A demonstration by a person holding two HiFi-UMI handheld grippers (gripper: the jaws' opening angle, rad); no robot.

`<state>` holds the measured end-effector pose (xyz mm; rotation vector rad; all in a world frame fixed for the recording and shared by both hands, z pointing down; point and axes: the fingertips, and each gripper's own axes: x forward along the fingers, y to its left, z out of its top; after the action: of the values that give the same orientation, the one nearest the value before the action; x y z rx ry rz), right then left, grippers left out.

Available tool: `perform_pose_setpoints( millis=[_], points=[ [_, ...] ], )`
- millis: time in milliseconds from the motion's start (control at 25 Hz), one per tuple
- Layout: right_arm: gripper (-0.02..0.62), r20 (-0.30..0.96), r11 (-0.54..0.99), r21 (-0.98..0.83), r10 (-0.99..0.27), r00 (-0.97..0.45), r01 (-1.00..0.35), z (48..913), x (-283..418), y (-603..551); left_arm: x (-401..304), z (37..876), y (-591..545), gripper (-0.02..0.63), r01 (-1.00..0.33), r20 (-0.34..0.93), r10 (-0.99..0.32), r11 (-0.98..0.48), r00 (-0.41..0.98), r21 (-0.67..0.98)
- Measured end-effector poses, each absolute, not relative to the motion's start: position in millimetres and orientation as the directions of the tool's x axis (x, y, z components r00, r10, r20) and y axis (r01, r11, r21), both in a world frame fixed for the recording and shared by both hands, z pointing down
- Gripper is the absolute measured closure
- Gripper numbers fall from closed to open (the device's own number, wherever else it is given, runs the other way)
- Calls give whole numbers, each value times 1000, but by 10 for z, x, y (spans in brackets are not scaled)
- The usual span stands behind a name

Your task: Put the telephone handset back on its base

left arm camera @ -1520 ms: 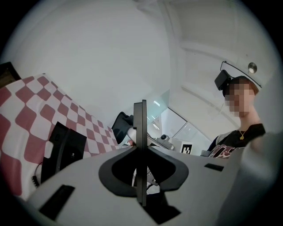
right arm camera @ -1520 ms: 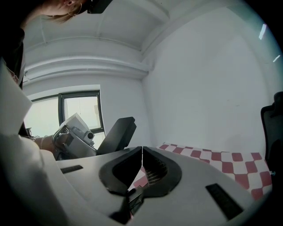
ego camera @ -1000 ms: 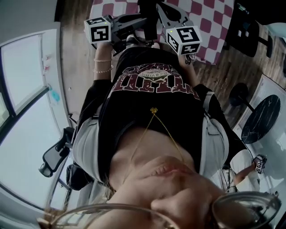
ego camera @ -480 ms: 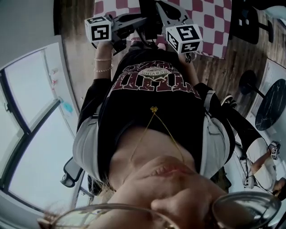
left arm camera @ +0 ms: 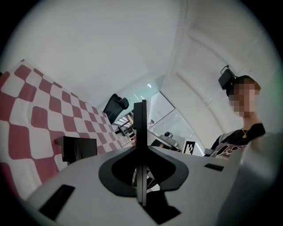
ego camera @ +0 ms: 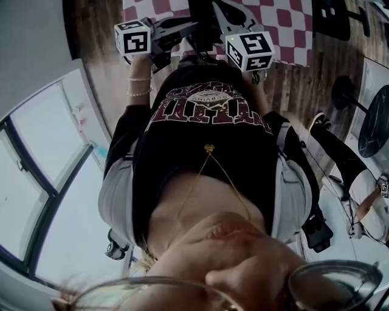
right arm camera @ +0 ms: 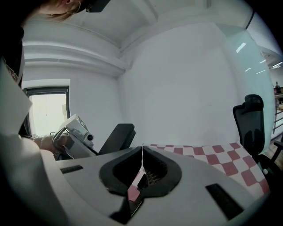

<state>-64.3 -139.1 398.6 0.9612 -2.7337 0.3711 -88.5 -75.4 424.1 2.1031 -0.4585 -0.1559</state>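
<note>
No telephone handset shows clearly in any view. In the left gripper view a black box-like thing [left arm camera: 79,148] stands on the red-and-white checked cloth [left arm camera: 31,123]; I cannot tell whether it is the phone base. My left gripper [left arm camera: 140,106] has its jaws pressed flat together with nothing between them. The right gripper [right arm camera: 142,149] is likewise shut and empty, and past it lie the checked cloth [right arm camera: 221,154] and the left gripper [right arm camera: 75,132]. In the head view both grippers, left [ego camera: 182,27] and right [ego camera: 228,18], are held close together over the cloth [ego camera: 285,24] at the top, in front of the person's chest.
The person's black printed shirt [ego camera: 206,121] fills most of the head view. A wooden floor [ego camera: 103,67] surrounds the table. Black office chairs stand nearby [right arm camera: 250,119] [left arm camera: 114,106]. A window [right arm camera: 46,110] and white walls lie behind.
The room around the person has swung in the head view as the head turned. Both grippers stay in nearly the same place, jaws unchanged.
</note>
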Motion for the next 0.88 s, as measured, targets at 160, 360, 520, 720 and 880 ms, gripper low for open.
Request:
perform_pose_setpoints(
  millis=[160, 360, 520, 720, 880],
  points=[
    [574, 294, 731, -165, -604, -741, -662, 4024, -644, -1380, -926, 4291, -749, 532, -245, 68, -355, -483, 932, 841],
    [574, 300, 691, -167, -644, -704, -703, 4081, -580, -1410, -954, 4373, -771, 532, -236, 83, -315, -487, 945, 841],
    [574, 308, 653, -169, -676, -669, -738, 4129, -515, -1442, -949, 4388, -816, 531, -208, 69, -289, -487, 955, 848],
    [574, 309, 613, -172, -710, -633, -771, 4167, -465, -1497, -972, 4486, -890, 532, -206, 90, -253, -484, 963, 851],
    [574, 309, 577, -167, -739, -598, -800, 4153, -505, -1455, -1041, 4503, -925, 532, -186, 66, -262, -463, 963, 867]
  ],
)
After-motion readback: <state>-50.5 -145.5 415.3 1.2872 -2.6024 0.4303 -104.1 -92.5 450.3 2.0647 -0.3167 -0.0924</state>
